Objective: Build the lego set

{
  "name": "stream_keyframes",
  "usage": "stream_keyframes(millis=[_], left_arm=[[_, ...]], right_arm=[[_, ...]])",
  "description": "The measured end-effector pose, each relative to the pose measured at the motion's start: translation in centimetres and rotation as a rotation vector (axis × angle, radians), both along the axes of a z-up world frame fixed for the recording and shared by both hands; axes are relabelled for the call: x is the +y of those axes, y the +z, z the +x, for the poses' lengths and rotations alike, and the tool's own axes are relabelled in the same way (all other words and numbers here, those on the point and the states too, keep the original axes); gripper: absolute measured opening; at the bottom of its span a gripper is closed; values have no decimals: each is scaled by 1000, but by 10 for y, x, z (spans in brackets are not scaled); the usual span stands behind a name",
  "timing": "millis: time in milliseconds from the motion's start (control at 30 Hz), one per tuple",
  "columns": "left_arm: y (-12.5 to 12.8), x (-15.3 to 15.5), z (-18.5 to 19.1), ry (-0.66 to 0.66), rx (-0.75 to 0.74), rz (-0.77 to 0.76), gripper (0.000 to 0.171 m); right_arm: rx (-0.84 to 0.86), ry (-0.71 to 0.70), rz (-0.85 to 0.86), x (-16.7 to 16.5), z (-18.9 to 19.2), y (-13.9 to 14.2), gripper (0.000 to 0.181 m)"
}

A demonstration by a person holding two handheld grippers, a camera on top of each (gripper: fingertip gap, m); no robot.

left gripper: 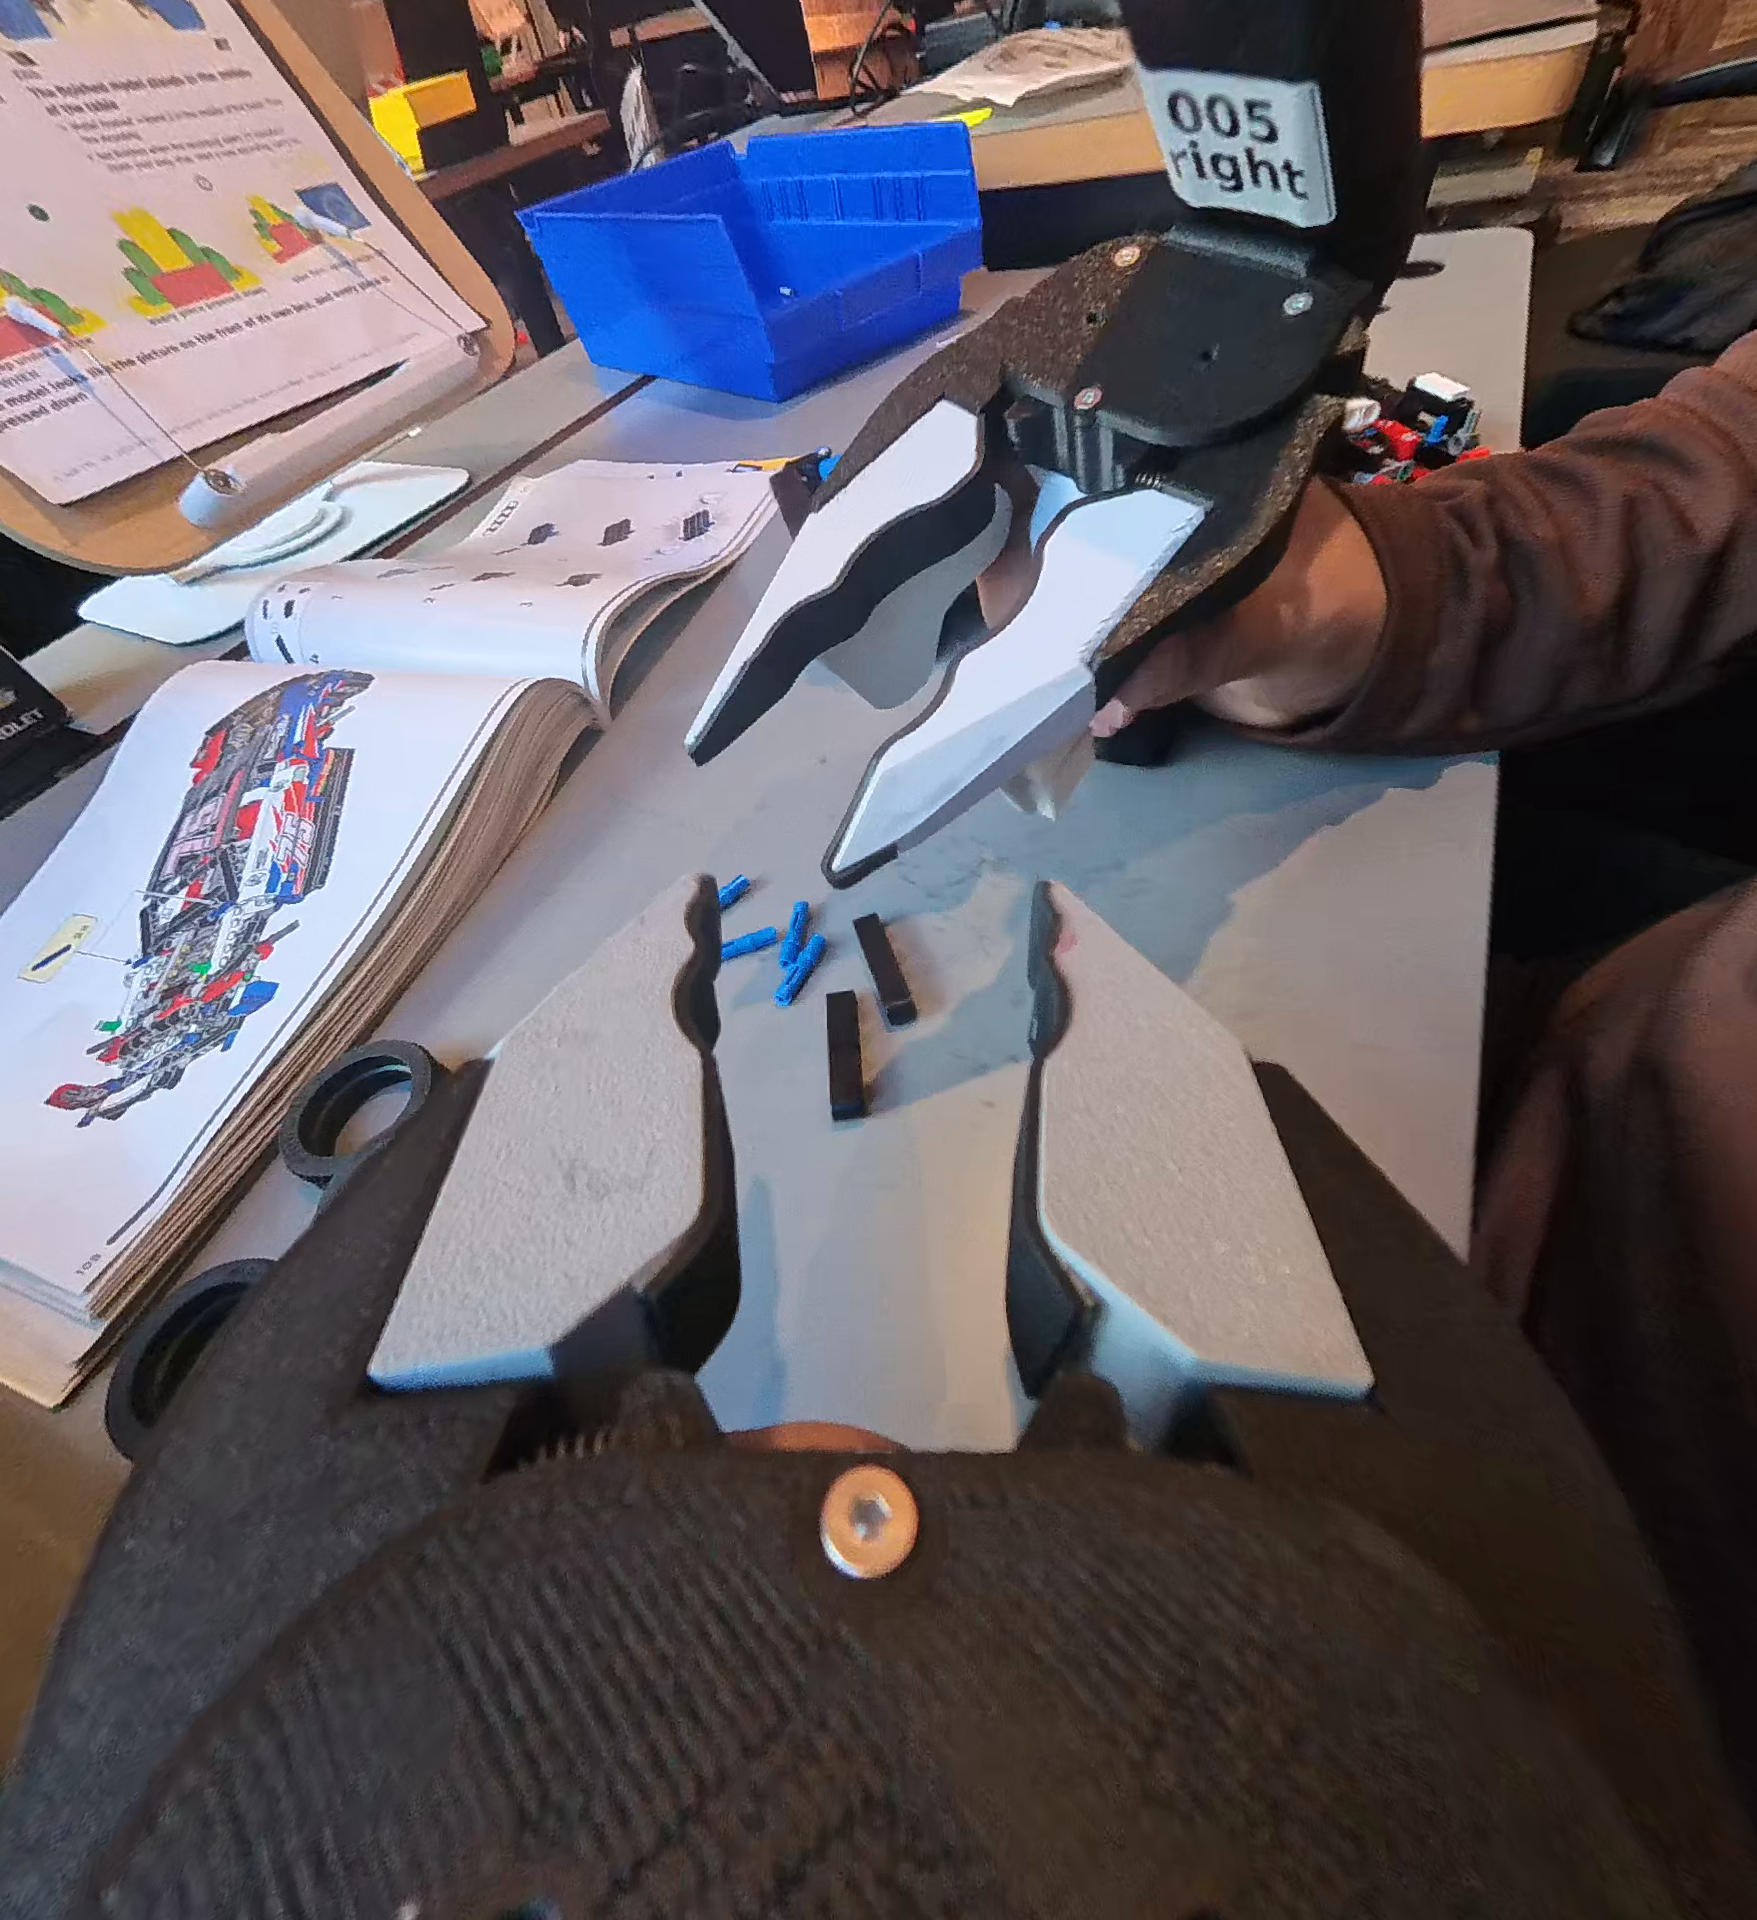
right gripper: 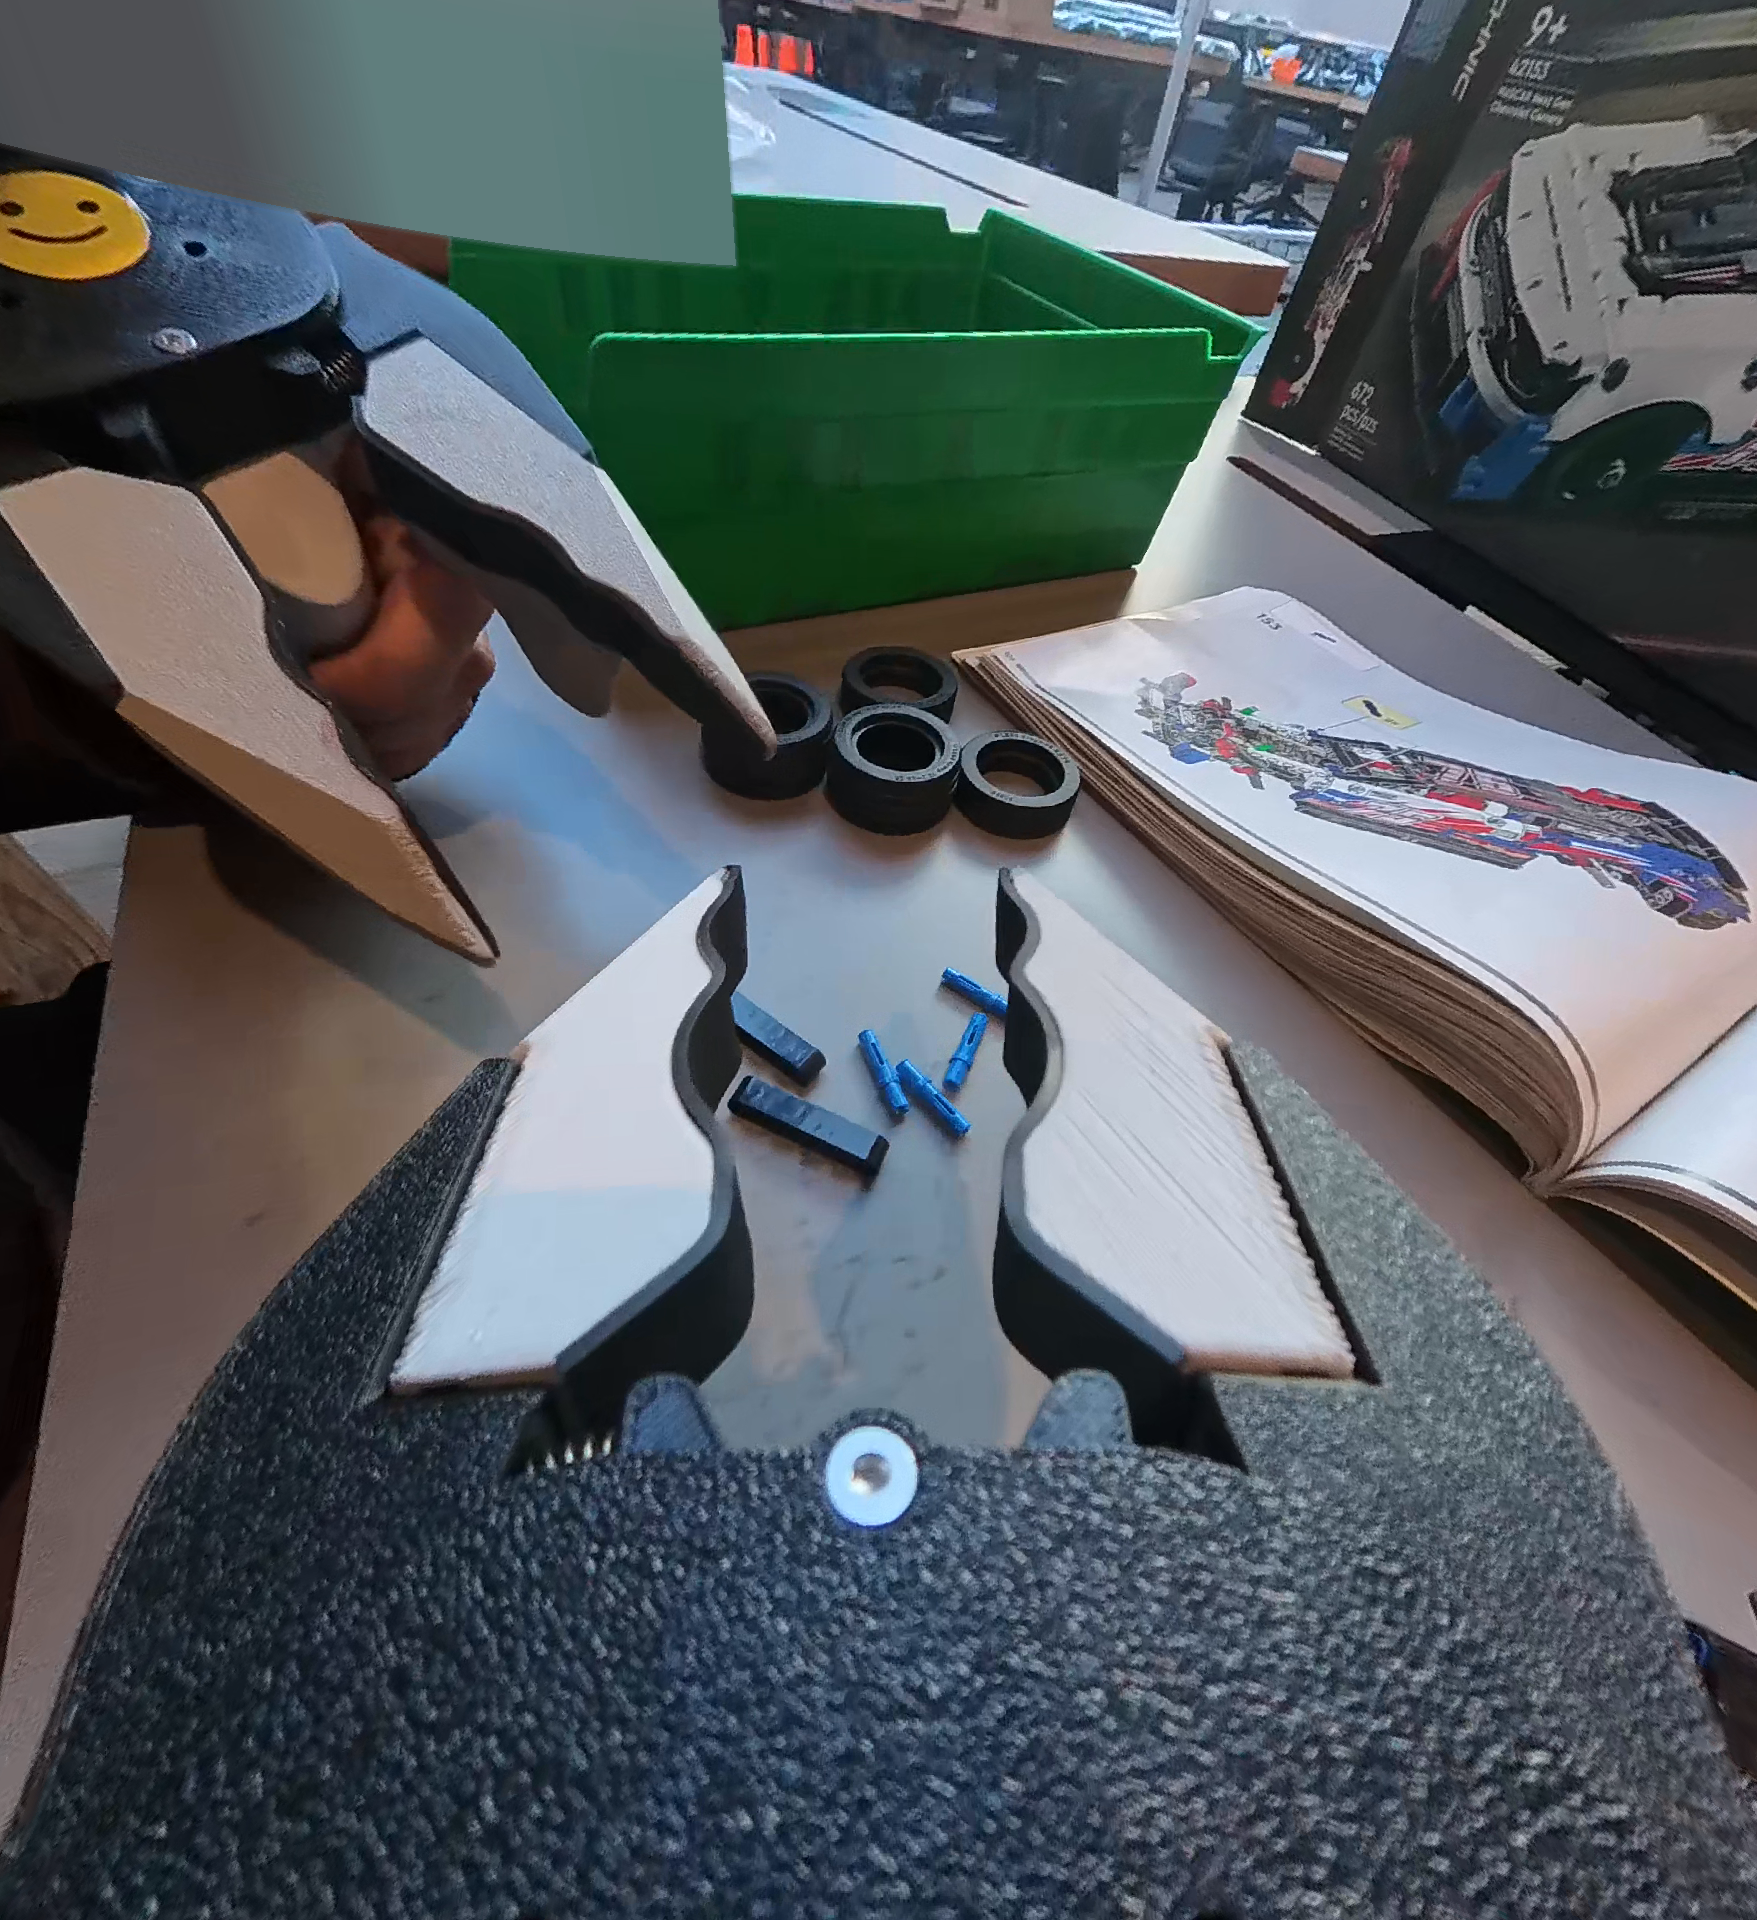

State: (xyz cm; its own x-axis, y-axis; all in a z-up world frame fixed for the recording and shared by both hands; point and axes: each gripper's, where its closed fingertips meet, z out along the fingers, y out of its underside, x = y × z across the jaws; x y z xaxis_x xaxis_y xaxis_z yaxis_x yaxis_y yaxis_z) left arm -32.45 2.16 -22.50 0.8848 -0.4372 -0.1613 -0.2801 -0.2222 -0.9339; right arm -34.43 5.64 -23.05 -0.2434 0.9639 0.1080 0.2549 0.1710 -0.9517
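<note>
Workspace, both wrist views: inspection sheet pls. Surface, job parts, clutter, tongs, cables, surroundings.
Surface: grey table, scuffed, lit unevenly.
Job's things: blue pins and two black beams loose between both tongs; four black tyres grouped behind them; open instruction book beside the parts; part-built model at the far table edge.
Clutter: blue bin, green bin, set box, propped instruction board.
Grippers: left tongs open, empty, above the parts; right tongs open, empty, aimed at the same parts.
Cables: nothing seen.
Surroundings: other desks and chairs behind; a person's sleeve at the right tongs.
</note>
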Motion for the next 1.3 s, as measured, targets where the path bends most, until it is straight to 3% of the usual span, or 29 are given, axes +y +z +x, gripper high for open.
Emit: stream_keyframes(millis=[367, 900, 1033, 1200, 1300], left_arm=[[-11, 2, 7, -20, 38, -13, 58], [16, 1, -5, -6, -133, 21, 54], [47, -8, -24, 49, -174, 68, 46], [58, -21, -82, 224, -93, 13, 43], [63, -35, -125, 323, -47, -69, 32]], right_arm=[[-6, -2, 8, 0, -1, -1, 48], [10, -6, -23, 2, 0, 2, 51], [-22, 6, -25, 1, -2, -2, 51], [-63, 46, -7, -6, -3, -9, 39], [-58, 68, -2, -9, -2, -9, 33]])
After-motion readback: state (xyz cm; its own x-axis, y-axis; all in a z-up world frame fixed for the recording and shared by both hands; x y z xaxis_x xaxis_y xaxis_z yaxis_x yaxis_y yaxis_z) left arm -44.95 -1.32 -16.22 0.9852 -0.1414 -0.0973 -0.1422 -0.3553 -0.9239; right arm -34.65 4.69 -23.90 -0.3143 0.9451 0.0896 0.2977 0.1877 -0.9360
